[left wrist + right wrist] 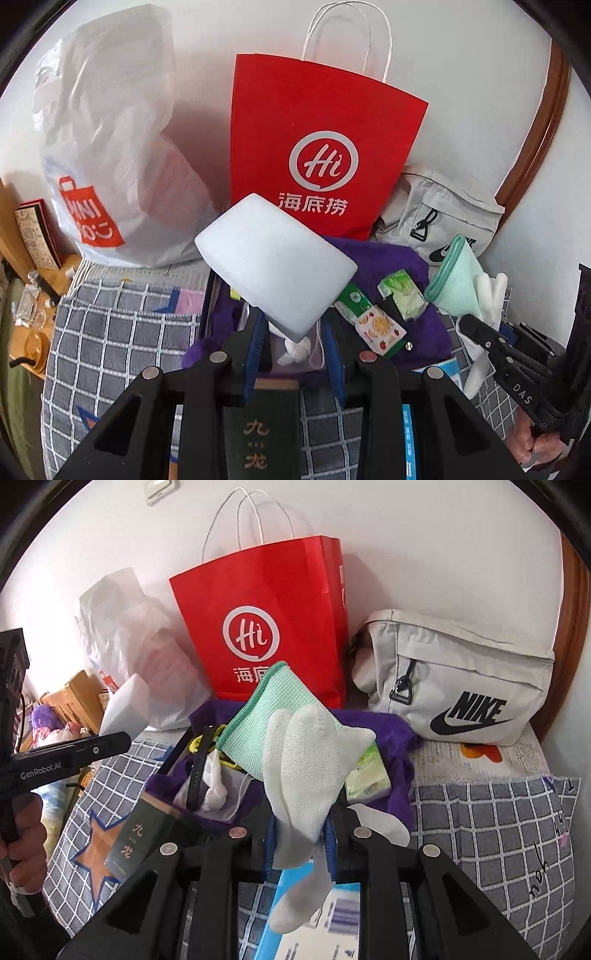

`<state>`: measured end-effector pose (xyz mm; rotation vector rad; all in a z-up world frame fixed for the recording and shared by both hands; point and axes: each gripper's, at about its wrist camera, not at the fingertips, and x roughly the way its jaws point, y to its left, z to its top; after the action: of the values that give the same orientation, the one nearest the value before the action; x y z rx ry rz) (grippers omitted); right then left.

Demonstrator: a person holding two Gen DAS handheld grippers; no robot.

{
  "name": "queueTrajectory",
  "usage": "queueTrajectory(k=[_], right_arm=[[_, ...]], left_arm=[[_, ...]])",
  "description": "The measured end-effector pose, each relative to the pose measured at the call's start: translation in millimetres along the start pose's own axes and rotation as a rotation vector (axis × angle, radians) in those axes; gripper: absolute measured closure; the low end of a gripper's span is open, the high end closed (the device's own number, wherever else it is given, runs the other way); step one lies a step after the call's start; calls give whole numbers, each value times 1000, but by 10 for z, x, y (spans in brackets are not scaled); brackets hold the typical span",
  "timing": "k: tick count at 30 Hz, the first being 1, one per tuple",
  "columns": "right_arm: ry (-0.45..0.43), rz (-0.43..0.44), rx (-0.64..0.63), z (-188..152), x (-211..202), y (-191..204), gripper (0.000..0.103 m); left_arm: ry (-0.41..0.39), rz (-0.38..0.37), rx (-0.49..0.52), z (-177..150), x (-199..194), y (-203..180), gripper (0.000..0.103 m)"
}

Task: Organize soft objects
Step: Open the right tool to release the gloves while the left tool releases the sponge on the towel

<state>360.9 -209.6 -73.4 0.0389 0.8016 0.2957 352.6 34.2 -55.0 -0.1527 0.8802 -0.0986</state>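
Purple-lined box with white cloth, tissue packet

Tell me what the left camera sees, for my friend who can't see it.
The left gripper holds a white foam block above a purple cloth with snack packets. Behind stand a red paper bag and a white plastic bag.

Left tool clamping white foam block; red paper bag behind, purple cloth beneath
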Motion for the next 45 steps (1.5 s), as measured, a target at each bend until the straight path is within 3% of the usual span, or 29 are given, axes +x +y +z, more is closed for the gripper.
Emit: queueTrajectory(k=[20, 28, 37, 40, 44, 45], right_arm=[[42, -12, 16, 214, 623, -238, 80], [129, 9, 9, 134, 941, -252, 80], [154, 22, 12, 85, 1165, -244, 80], [151, 19, 15, 94, 1205, -236, 75], [162, 30, -2, 83, 1215, -191, 42], [156, 24, -8, 84, 1205, -177, 39]], left_arm=[[46, -33, 10, 354, 617, -68, 73], [123, -50, 41, 225, 959, -201, 72], [167, -55, 21, 124, 1154, -140, 71], [184, -56, 19, 109, 1199, -135, 71], [190, -77, 16, 106, 1195, -126, 63], [186, -84, 13, 107, 1187, -119, 54]])
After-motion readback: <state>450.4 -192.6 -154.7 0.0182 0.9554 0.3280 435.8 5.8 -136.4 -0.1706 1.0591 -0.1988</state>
